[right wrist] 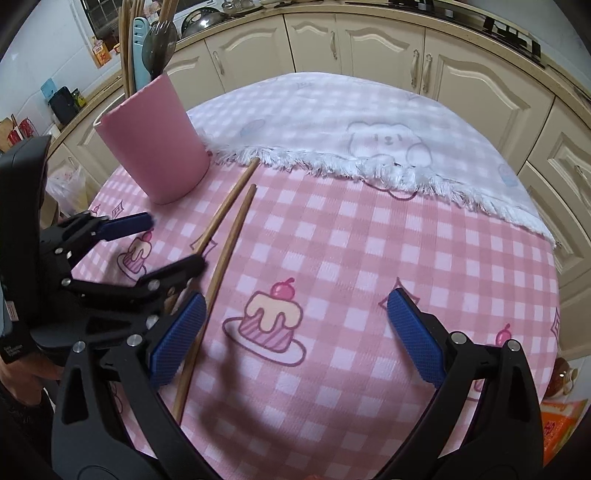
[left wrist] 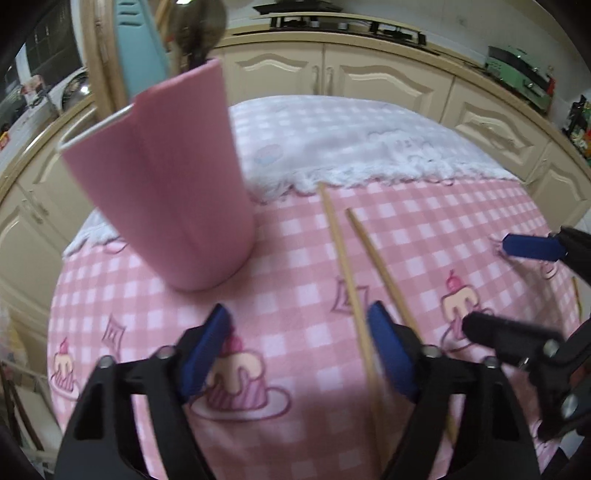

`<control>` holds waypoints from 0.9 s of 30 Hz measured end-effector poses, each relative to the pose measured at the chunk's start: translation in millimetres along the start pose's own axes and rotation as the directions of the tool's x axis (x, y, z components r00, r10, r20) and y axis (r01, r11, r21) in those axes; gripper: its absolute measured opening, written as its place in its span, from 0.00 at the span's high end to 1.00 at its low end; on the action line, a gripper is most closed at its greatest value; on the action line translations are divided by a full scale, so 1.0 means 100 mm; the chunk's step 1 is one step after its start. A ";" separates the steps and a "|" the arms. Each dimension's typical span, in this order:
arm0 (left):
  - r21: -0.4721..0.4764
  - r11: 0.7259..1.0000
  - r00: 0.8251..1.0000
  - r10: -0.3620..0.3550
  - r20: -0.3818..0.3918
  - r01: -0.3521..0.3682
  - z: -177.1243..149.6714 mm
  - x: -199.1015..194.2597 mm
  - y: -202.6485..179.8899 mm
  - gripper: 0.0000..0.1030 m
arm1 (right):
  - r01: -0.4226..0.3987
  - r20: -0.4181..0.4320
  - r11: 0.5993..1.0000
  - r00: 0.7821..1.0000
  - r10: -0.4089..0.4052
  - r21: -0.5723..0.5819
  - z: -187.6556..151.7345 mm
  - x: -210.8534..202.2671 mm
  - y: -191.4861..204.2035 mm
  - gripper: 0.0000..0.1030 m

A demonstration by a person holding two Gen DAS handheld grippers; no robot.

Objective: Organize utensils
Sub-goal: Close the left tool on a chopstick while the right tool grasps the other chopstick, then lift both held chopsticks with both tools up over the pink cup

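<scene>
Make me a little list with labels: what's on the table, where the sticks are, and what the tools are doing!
table: pink check cloth, white towel on its far side
cup: pink, upright, with utensils inside
chopsticks: two, flat on cloth beside the cup
left tool: open, one chopstick between its pads, not pinched
right tool: open, empty

Kitchen. Cream cabinets (right wrist: 373, 48) with arched raised-panel doors and metal handles run along far wall and wrap both sides. Beige countertop (right wrist: 236, 18) above them; black gas hob (right wrist: 491, 20) at right end, steel pot lid (right wrist: 201, 22) near window (right wrist: 107, 14) at left. White wall (right wrist: 48, 48) at left. Bench under pink checked cloth (right wrist: 369, 258) with cake prints; white fringed bear-print cloth (right wrist: 369, 122) over far half.
</scene>
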State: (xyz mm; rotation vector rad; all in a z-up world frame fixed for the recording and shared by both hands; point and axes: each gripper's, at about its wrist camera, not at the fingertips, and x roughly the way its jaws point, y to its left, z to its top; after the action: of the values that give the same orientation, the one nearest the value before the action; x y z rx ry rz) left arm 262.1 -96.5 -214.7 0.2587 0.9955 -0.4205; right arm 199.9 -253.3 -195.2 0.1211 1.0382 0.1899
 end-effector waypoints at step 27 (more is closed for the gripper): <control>0.038 0.997 0.997 -0.068 -0.035 0.070 -0.05 -0.11 0.16 0.95 | -0.066 -0.033 0.988 0.998 0.062 -0.140 0.09 0.19 0.38 0.94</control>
State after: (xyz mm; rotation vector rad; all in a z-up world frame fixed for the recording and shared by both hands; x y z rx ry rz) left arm 260.6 -78.2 -207.2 0.2683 1.0325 -0.5005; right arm 213.3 -212.5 -199.8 0.0239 1.0465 0.3229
